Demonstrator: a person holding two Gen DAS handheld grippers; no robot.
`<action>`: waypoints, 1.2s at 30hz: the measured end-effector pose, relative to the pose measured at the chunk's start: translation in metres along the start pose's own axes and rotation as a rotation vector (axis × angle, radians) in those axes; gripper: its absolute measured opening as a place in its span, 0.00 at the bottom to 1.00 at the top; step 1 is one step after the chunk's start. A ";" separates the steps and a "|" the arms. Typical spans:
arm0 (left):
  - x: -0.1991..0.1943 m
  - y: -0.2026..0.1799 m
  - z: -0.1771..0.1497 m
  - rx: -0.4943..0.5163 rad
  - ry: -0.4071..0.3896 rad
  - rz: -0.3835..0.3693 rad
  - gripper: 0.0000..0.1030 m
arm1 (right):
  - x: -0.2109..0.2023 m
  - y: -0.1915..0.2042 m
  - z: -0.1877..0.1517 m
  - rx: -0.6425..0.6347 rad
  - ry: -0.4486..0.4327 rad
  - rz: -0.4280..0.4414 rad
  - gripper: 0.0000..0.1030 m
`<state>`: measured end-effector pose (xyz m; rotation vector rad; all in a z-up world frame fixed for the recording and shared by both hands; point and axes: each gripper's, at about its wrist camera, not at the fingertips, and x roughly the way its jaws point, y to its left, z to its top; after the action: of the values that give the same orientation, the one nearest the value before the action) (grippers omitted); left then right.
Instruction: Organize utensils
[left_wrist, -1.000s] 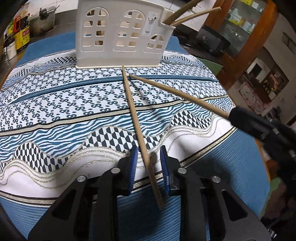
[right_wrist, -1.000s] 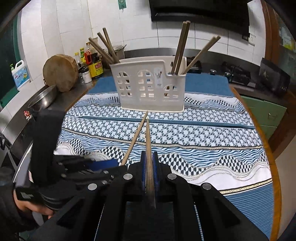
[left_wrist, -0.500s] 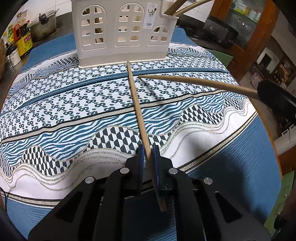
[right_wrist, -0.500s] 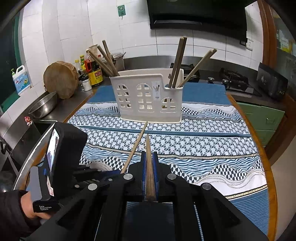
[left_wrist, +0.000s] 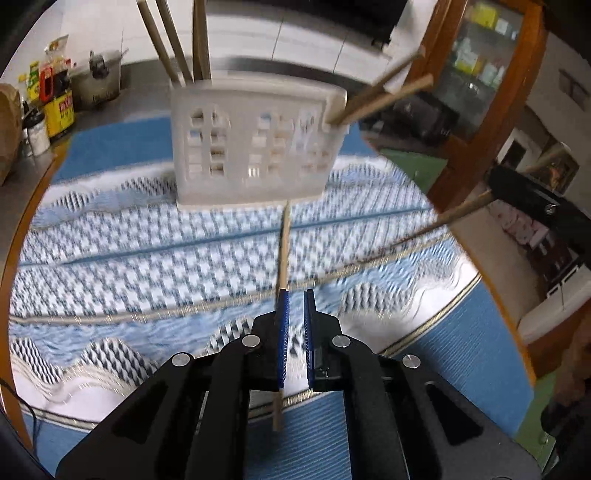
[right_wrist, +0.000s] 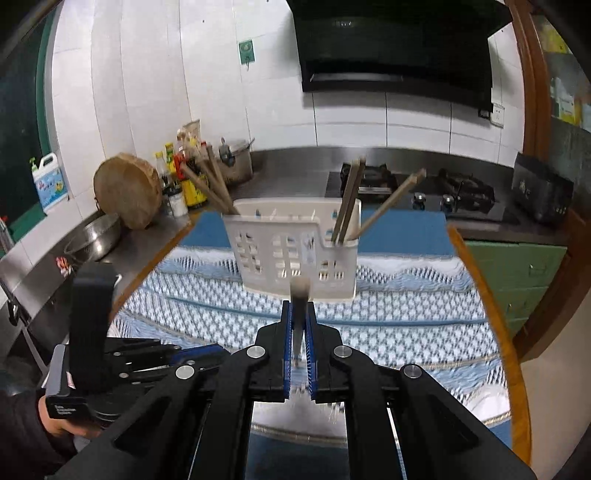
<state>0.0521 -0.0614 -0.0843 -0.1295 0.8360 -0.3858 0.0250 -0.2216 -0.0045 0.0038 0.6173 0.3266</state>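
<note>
Both grippers are clamped on 1 chopstick each — left gripper (left_wrist: 294, 295) pinching its chopstick (left_wrist: 283, 243), right gripper (right_wrist: 298, 308) squeezing another chopstick (right_wrist: 299, 295), white caddy (right_wrist: 291, 251) just ahead.

Both views were taken from wrist cams, angled down over the patterned tablecloth (left_wrist: 147, 258), w/ gripper fingers at bottom centre. The white utensil holder (left_wrist: 255, 147) (right_wrist: 291, 251) was shared, upper centre, nearer in the left view.
</note>
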 end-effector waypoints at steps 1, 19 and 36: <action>-0.005 0.001 0.005 -0.001 -0.017 -0.007 0.06 | -0.001 -0.001 0.007 -0.002 -0.009 0.008 0.07; 0.033 0.002 -0.034 0.052 0.177 0.004 0.11 | -0.009 0.001 0.033 -0.045 -0.055 0.022 0.07; 0.050 -0.001 -0.037 0.064 0.172 0.055 0.05 | -0.015 0.005 0.041 -0.064 -0.081 0.018 0.07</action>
<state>0.0546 -0.0803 -0.1435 -0.0139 0.9931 -0.3756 0.0358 -0.2176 0.0383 -0.0382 0.5269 0.3618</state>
